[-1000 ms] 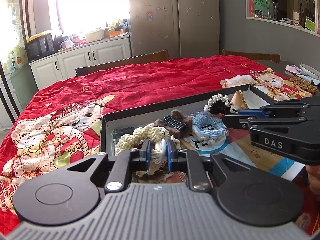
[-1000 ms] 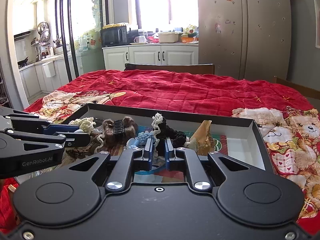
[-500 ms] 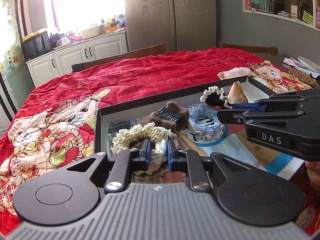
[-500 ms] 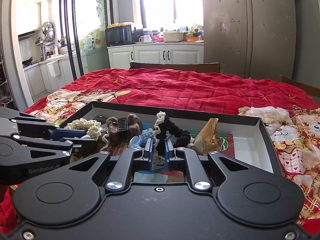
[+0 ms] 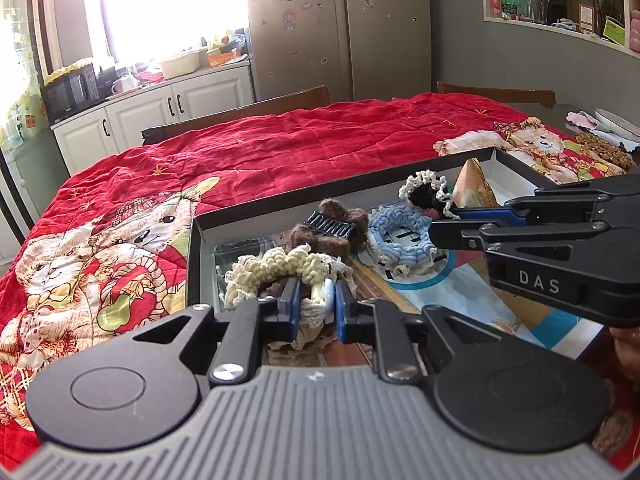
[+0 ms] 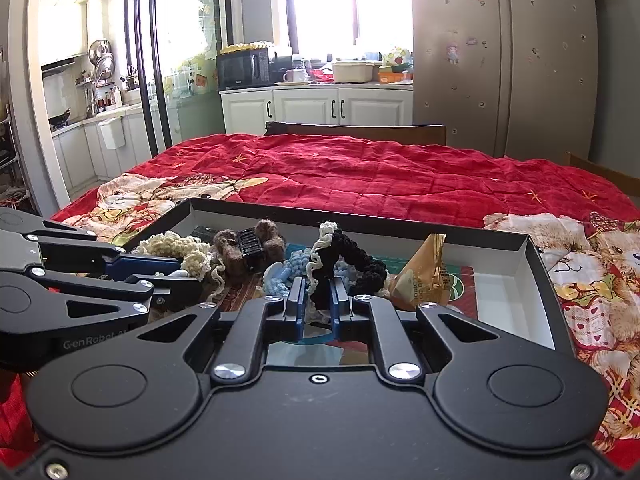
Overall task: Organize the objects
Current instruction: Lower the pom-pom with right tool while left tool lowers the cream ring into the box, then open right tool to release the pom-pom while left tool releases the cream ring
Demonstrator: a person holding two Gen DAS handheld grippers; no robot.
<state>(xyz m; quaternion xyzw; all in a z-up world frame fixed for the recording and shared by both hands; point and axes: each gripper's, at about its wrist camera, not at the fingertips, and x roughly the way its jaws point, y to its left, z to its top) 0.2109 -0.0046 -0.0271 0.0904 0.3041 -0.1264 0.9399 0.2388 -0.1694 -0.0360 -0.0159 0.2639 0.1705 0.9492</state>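
Observation:
A shallow black box (image 5: 193, 256) (image 6: 400, 225) lies on a red quilt. My left gripper (image 5: 316, 300) is shut on a cream crocheted scrunchie (image 5: 280, 264) at the box's left end; from the right wrist view the left gripper (image 6: 176, 276) reaches in beside that scrunchie (image 6: 176, 244). My right gripper (image 6: 318, 300) is shut on a black scrunchie with white trim (image 6: 352, 252), also visible in the left wrist view (image 5: 424, 194), where the right gripper (image 5: 436, 222) comes in from the right. Between them rest a brown fuzzy hair clip (image 5: 332, 232) (image 6: 248, 242) and a blue scrunchie (image 5: 400, 240) (image 6: 296, 260).
A golden snack packet (image 5: 476, 188) (image 6: 424, 280) stands in the box's right part. The red bear-print quilt (image 5: 320, 152) covers the table. Wooden chairs (image 5: 256, 108) stand at its far edge. A plate and snacks (image 5: 616, 120) sit at the far right.
Both grippers keep their holds on their scrunchies in the same spots. Only the views have shifted slightly.

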